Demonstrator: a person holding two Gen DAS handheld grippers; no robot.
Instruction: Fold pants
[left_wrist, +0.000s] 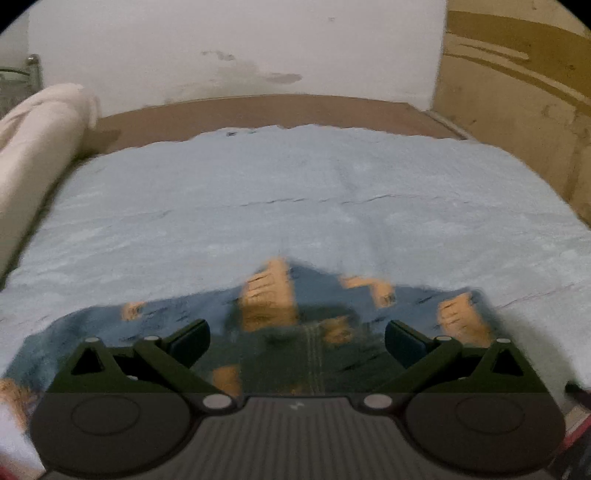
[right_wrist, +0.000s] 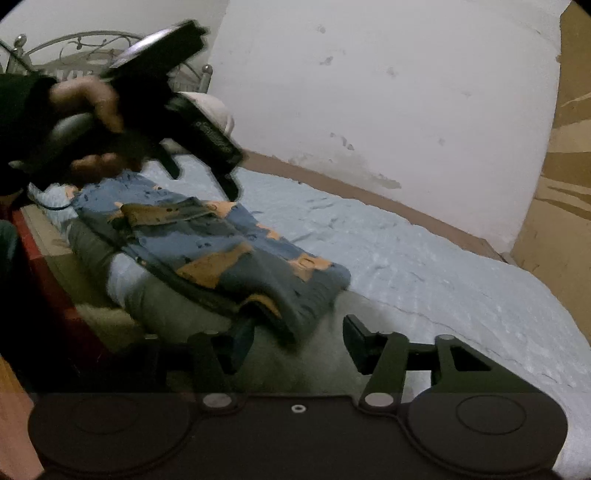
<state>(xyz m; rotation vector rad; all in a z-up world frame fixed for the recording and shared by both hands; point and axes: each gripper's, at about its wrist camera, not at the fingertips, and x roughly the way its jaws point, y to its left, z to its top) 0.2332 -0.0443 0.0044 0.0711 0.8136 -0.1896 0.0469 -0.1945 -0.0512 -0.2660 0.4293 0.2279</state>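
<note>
Left gripper (left_wrist: 297, 341): your jaws stood wide apart above the pants (left_wrist: 177, 332), gripping nothing; the blurred blue, orange-patched cloth filled the lower middle of the left wrist view.

Right gripper (right_wrist: 299, 343): your jaws stood partly parted at lower centre, the folded edge of the cloth just ahead between them, pads clear of it.

Pants: folded, lying at the near edge of the bed (right_wrist: 424, 258), left of centre in the right wrist view.

Blue pants (right_wrist: 207, 236) with orange patches lie on a pale blue bedspread (right_wrist: 424, 266); the wall (right_wrist: 369, 92) is white.
</note>
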